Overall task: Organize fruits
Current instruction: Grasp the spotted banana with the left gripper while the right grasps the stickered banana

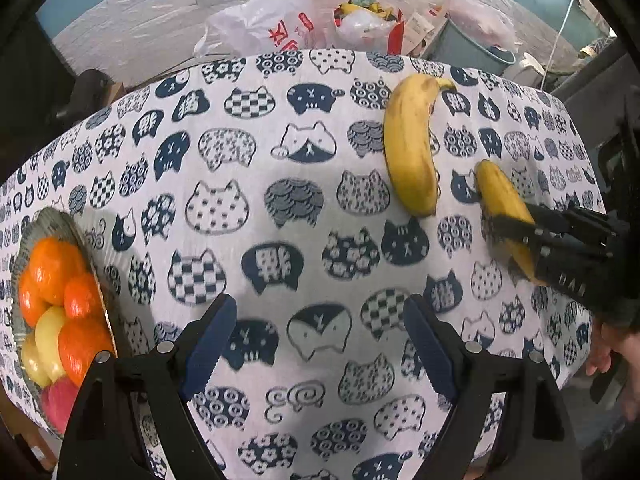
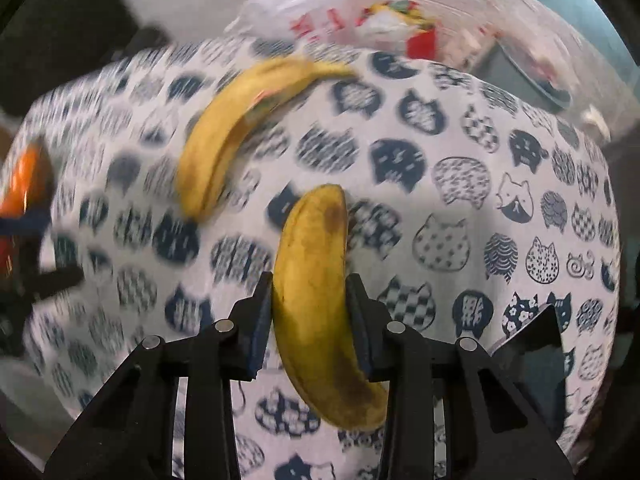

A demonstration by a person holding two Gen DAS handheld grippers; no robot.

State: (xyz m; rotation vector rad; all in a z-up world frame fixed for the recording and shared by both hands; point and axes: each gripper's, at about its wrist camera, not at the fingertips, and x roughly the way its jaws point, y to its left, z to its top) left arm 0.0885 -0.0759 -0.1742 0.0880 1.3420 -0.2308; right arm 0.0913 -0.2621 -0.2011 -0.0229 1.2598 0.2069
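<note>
Right gripper (image 2: 308,320) clamps one of two bananas (image 2: 316,300); left gripper (image 1: 316,340) gapes empty.

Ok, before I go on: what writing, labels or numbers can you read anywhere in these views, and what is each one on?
"猫" (likely): a white character on several dark cat heads printed on the tablecloth.
White plastic bag: red printed characters, crumpled and cut off, not readable.
Right tongs: raised letters on the black body, too dim to read.
Nothing else legible; the right wrist view is too blurred.
</note>
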